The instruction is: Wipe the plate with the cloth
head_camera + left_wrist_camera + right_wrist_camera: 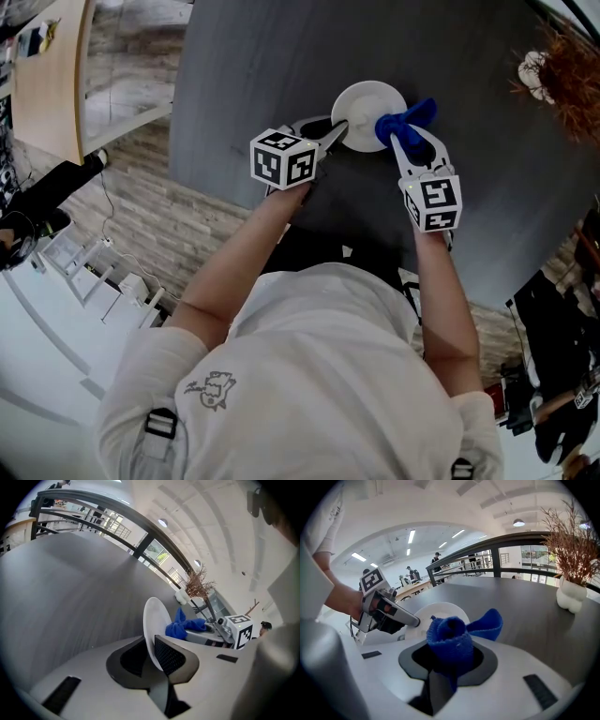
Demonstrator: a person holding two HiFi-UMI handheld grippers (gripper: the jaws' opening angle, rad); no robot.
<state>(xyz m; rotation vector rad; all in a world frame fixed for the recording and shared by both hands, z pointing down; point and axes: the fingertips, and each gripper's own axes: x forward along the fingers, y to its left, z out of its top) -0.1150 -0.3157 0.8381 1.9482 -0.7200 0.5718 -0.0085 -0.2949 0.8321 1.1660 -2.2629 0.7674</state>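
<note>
— What's nearest you, on this side of the plate?

— Your two arms, reaching out over the near edge of the table (244, 84). Your left gripper (152, 651) has its jaws pinched on the near-left rim of the plate (154, 613), and the ribbed pad lies flat against the white rim.

— And your other hand?

— Your right gripper (450, 654) is clamped on the blue cloth (449, 639). The cloth is bunched between the jaws, and a loose fold sticks out past them at the plate's right edge. Whether the cloth touches the plate can't be told.

— What's under the plate?

— A dark grey tabletop, matte, with a curved edge. The white plate lies flat on it, close to you.

— And beyond the plate?

— Well to its right, near the table's far edge, you have dried brown twigs (569, 536) in a squat white vase (571, 596). Off the table to the plate's left there's wood-plank flooring (155, 211) and a pale wooden desk (47, 80).

— Farthest from the plate?

— A dark railing (487, 545) runs behind the table. Past it is a wide white hall with strip lights (411, 536) on the ceiling, windows, and a few people (437, 558) standing at desks
</note>
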